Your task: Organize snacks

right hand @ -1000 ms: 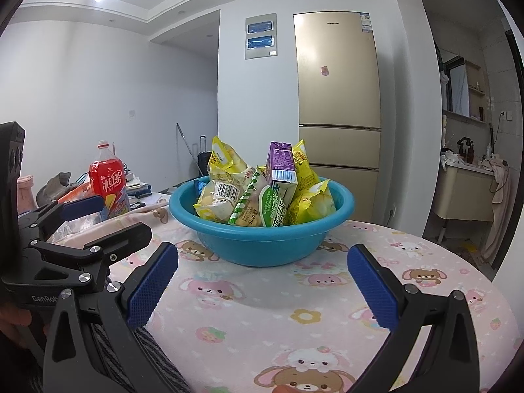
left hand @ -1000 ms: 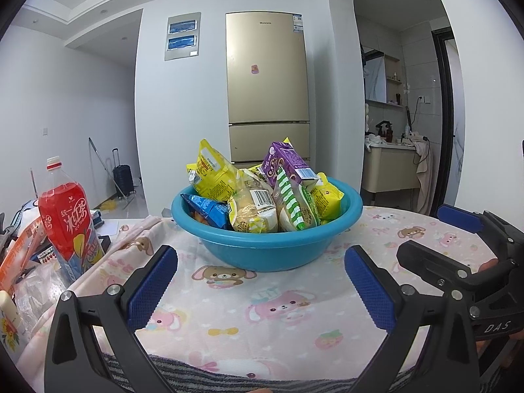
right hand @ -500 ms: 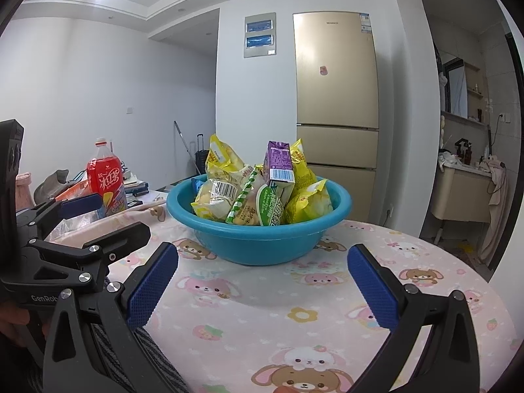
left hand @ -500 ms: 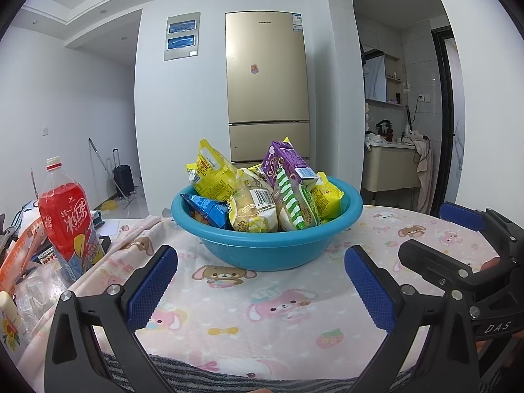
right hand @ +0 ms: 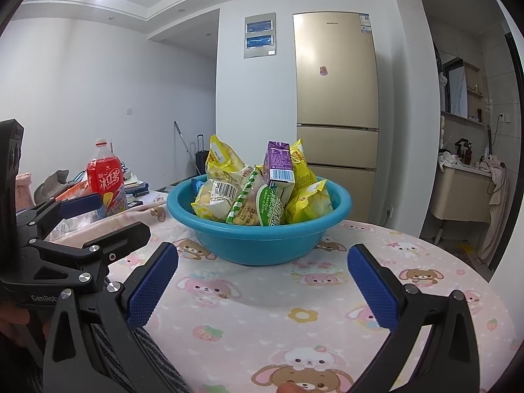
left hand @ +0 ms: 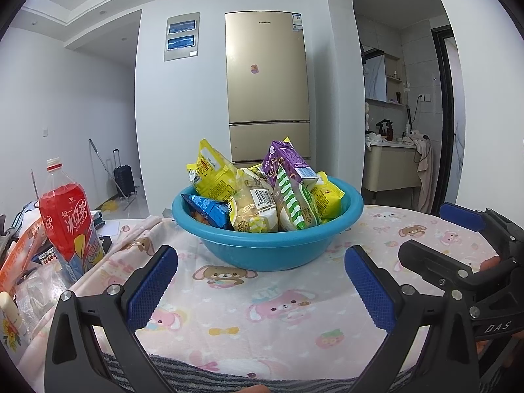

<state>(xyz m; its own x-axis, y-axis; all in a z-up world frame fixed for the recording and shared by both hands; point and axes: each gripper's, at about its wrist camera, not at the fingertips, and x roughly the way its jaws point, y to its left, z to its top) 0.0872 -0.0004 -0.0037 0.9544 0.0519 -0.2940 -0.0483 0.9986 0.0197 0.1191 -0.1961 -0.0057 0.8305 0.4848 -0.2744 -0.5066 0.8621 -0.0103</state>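
Center frame, the bowl holds snacks; the purple carton stands on end, top tilted left. Left gripper and right gripper are both spread wide, empty.

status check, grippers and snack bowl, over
Left hand-held gripper open, empty. Right hand-held gripper open, empty. Blue bowl heaped with snacks, untouched. Nothing between.

White letters "DAS" stand on the black body of the right hand-held gripper, and "GenRob", cut off at the edge, on the black left hand-held gripper. The tall gold fridge carries a small brand word near its top, too tiny to read. The red drink bottle has Chinese characters on its label.
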